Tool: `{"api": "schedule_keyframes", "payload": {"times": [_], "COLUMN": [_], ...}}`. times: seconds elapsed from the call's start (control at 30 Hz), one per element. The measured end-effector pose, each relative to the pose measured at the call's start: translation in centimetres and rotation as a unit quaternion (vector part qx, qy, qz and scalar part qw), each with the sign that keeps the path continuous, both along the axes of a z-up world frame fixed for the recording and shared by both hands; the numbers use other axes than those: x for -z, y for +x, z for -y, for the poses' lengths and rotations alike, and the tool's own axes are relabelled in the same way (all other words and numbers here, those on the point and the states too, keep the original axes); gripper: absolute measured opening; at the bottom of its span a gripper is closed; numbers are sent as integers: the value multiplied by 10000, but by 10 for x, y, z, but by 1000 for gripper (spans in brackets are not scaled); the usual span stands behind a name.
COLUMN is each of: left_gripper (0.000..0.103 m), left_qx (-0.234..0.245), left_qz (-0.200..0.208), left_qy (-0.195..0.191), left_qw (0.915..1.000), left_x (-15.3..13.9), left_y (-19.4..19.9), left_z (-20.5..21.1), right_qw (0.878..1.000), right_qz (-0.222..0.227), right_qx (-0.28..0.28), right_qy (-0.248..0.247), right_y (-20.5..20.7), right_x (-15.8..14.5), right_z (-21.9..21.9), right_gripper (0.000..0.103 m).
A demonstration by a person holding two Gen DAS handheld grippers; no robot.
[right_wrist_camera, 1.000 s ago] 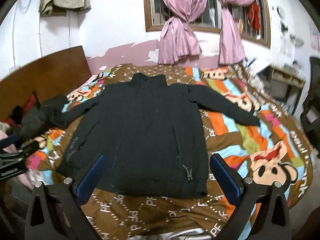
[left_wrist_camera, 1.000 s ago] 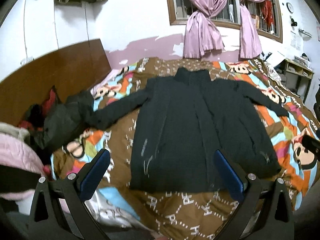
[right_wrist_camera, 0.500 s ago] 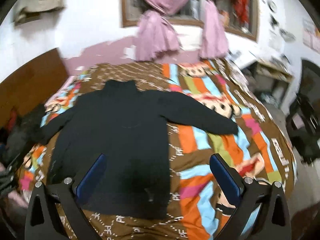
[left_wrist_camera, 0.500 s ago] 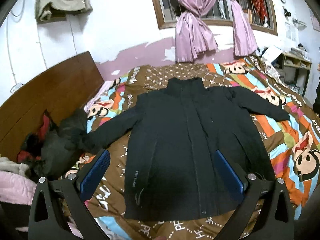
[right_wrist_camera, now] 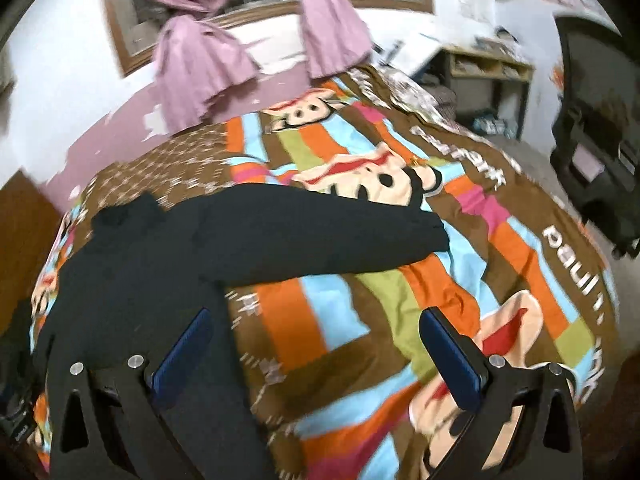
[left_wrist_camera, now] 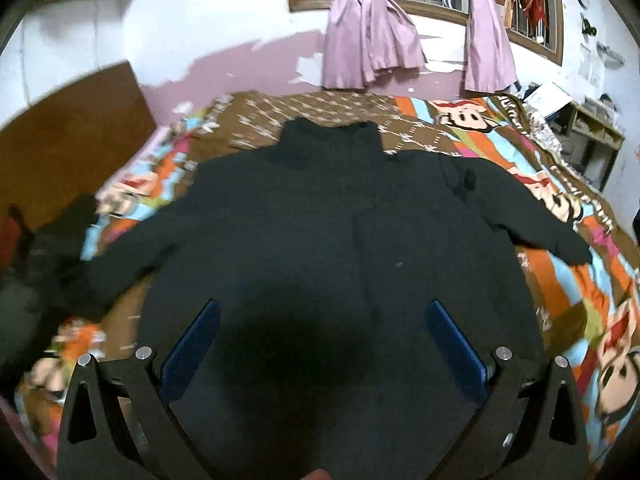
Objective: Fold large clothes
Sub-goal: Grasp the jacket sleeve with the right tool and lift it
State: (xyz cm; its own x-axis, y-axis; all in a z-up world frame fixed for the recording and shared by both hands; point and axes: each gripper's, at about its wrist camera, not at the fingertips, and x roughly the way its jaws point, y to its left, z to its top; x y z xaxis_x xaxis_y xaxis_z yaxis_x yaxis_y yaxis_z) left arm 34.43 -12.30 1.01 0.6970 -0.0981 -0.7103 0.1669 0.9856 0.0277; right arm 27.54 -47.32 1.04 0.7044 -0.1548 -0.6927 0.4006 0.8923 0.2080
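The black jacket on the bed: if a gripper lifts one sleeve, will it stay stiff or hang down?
The black jacket probably hangs limp: it lies flat, following the bedspread. Its sleeve looks thick, so probably somewhat heavy, dragging the body along.

Smeared by motion across the right wrist view: purple curtains (right_wrist_camera: 208,60), shelf unit (right_wrist_camera: 486,76) at upper right with contents unreadable, dark object (right_wrist_camera: 600,128) at right edge cut off by the frame and not identifiable. Lower hem of the black jacket (left_wrist_camera: 320,248) lost in a dark patch between the fingers (left_wrist_camera: 192,344) of the left hand-held gripper (left_wrist_camera: 320,346) at bottom centre. Left sleeve end merging into a blurred dark heap (left_wrist_camera: 36,256) at left edge; boundary cannot be told. Bedspread (right_wrist_camera: 360,312) lettering at right only partly legible. Small items on wall, upper right of left wrist view, too small to name.
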Motion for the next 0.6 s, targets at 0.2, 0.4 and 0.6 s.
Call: {"api": "schedule_keyframes", "payload": {"times": [0.2, 0.4, 0.6], "left_gripper": [101, 101, 101], "left_qx": [405, 1000, 1310], "left_qz": [-28, -138, -243], "left_qy": [-347, -903, -984], "left_qw": [9986, 9908, 9862], "left_x": [36, 59, 76], "left_y": [79, 135, 172], "left_z": [42, 83, 127], "right_qw": [9961, 9798, 9450], "right_qz": [108, 187, 1021], "right_qx": [585, 1142, 1493], "right_qy": [645, 1631, 2725], "right_y": [35, 71, 86], "right_x": [69, 137, 172], "right_z": [63, 118, 149], "right_gripper": [103, 103, 102]}}
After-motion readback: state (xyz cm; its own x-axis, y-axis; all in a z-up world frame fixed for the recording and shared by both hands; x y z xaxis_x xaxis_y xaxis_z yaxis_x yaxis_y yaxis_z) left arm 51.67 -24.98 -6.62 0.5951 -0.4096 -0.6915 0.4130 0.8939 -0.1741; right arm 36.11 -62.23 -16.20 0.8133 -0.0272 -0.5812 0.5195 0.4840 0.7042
